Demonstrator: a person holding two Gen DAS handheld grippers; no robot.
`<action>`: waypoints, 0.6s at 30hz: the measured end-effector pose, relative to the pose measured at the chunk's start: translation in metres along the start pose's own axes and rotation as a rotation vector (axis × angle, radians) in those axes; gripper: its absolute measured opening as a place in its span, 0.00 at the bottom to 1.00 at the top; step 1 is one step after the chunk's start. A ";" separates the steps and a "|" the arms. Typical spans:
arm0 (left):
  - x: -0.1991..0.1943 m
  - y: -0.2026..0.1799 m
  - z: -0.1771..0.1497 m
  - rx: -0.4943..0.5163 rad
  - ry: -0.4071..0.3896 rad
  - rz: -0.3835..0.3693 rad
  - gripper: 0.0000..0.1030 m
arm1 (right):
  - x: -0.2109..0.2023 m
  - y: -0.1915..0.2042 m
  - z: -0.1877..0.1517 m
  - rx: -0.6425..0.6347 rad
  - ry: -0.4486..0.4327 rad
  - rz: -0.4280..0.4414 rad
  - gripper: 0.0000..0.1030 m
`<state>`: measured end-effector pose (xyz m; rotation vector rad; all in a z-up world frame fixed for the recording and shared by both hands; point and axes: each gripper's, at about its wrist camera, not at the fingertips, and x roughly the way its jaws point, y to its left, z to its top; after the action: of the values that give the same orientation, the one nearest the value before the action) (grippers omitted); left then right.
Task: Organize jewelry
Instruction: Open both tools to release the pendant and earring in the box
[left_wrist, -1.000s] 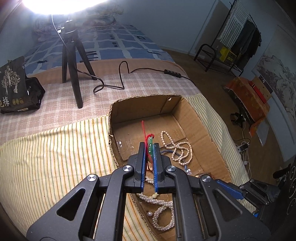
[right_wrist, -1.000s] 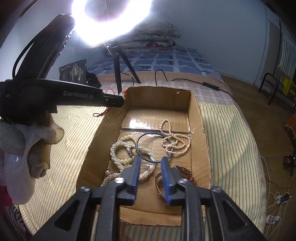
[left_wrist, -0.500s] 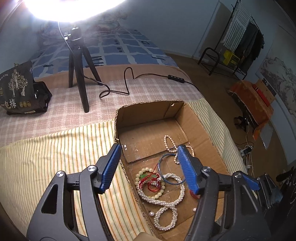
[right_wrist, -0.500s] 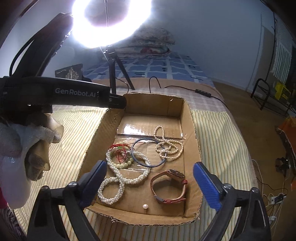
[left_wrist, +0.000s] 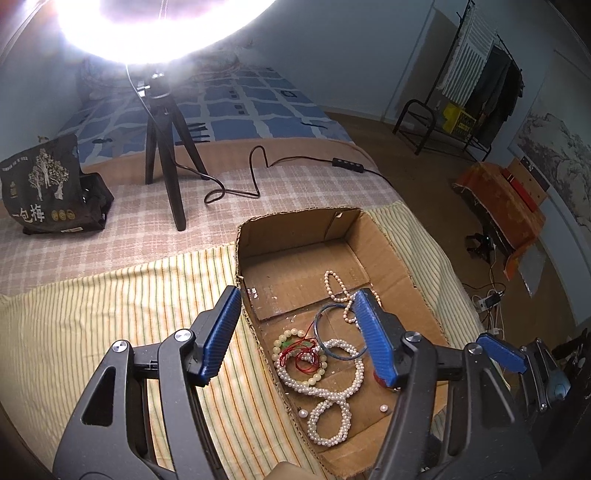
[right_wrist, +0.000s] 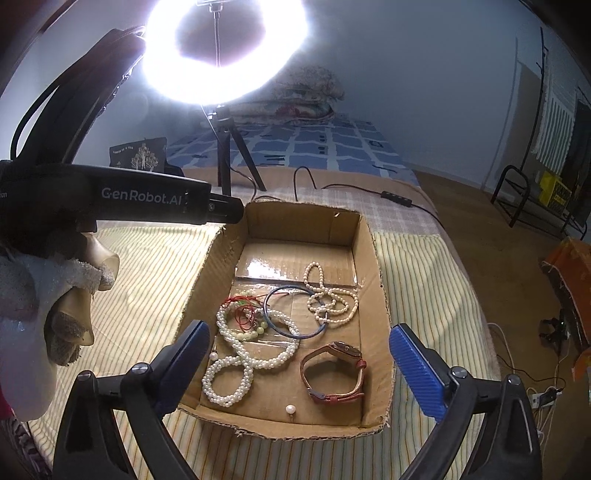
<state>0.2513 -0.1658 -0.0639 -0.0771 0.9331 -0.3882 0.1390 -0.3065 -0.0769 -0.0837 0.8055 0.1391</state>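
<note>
The left gripper (left_wrist: 295, 332) is hovering with its blue-padded jaws spread and empty above the shallow brown cardboard box (right_wrist: 365, 236). The right gripper (right_wrist: 301, 365) is standing wide apart too, holding nothing. Below them, the jewelry is lying loose on the box floor: a looped white pearl strand (right_wrist: 243, 354), a thin blue bangle (right_wrist: 291, 314), a cream bead necklace (right_wrist: 328, 295) and a brown leather-strap watch (right_wrist: 336, 369). Judging by this, both are clearing off so the pieces stay contained.

Bed (right_wrist: 413, 266) bearing cardboard box (right_wrist: 380, 295), tripod (left_wrist: 162, 147), bag (left_wrist: 48, 188).
</note>
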 end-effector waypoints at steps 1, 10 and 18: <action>-0.004 0.000 0.000 0.001 -0.006 0.002 0.64 | -0.003 0.001 0.001 -0.001 -0.003 -0.002 0.96; -0.043 0.003 -0.003 0.014 -0.060 0.018 0.64 | -0.031 0.012 0.005 -0.007 -0.045 -0.031 0.96; -0.083 0.011 -0.011 0.030 -0.117 0.043 0.64 | -0.056 0.022 0.009 -0.017 -0.086 -0.052 0.97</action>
<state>0.2013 -0.1250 -0.0089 -0.0519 0.8118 -0.3537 0.1034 -0.2886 -0.0306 -0.1140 0.7160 0.0998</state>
